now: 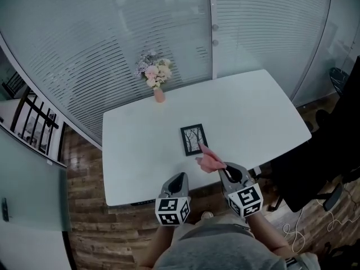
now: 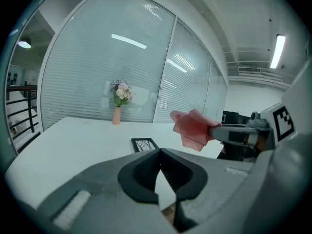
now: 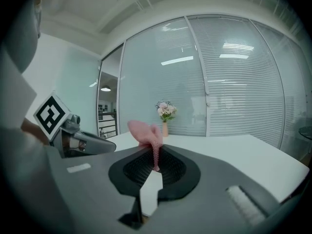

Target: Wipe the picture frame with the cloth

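Now: R gripper (image 3: 155, 152) jaws clamp cloth (image 3: 143, 130) | L gripper (image 2: 159, 152) jaws closed, empty | flowers (image 1: 155, 71) in vase (image 1: 160, 95)

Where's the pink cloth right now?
In the head view the pink cloth is pinched in the right tool, held above the white table by the near right corner of the picture frame.

Open table (image 1: 253, 111) surrounds the frame (image 1: 193, 139) (vase (image 1: 160, 94) stands well back)
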Demonstrator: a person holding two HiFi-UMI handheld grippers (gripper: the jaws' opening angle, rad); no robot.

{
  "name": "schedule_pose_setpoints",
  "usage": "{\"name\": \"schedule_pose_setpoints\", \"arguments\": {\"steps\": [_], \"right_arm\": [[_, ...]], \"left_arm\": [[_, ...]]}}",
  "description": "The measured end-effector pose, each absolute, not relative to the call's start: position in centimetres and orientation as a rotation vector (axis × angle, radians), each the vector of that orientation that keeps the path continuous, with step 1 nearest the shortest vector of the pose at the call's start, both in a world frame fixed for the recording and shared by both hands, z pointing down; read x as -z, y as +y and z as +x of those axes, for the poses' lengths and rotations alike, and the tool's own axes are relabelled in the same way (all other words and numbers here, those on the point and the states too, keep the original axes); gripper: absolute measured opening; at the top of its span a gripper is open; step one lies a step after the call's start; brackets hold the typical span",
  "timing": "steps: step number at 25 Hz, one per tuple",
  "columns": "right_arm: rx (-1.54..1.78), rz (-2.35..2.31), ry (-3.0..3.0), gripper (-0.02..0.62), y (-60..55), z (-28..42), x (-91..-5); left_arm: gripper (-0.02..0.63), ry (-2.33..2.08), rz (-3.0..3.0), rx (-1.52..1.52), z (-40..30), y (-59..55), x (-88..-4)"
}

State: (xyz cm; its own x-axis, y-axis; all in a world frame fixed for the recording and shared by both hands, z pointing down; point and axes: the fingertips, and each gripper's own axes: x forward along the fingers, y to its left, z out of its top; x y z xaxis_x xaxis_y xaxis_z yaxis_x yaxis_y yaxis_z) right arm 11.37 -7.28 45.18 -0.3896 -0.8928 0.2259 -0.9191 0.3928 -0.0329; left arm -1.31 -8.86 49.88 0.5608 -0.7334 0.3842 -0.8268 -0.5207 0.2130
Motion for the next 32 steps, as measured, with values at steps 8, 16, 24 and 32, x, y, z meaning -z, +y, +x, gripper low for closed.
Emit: {"name": "schedule_pose_setpoints", "arguments": {"steps": [8,16,24,32], "right_arm": [[-0.218,1.59,-2.489,0.017,-9.1,11.7,-45.3],[-0.206,1.58,-2.461,0.017,-11.1,11.5,-46.3],[-0.2,1.5,-2.446,0.017,-13.7,10.0,-48.2],[-0.18,1.418,-2.411,0.017,-18.0,8.5,-50.0]], "left_arm": [[0.002,-1.281,2.389,-0.403,-0.8,-9.7,-51.4],[0.002,-1.265,2.363,-0.455,-0.7,-11.1,-53.3],[0.002,-1.263,2.339,-0.482,-0.5,-13.6,-55.1],[0.002,-1.24,2.313,-0.511,-0.4,-16.7,-56.9]]}}
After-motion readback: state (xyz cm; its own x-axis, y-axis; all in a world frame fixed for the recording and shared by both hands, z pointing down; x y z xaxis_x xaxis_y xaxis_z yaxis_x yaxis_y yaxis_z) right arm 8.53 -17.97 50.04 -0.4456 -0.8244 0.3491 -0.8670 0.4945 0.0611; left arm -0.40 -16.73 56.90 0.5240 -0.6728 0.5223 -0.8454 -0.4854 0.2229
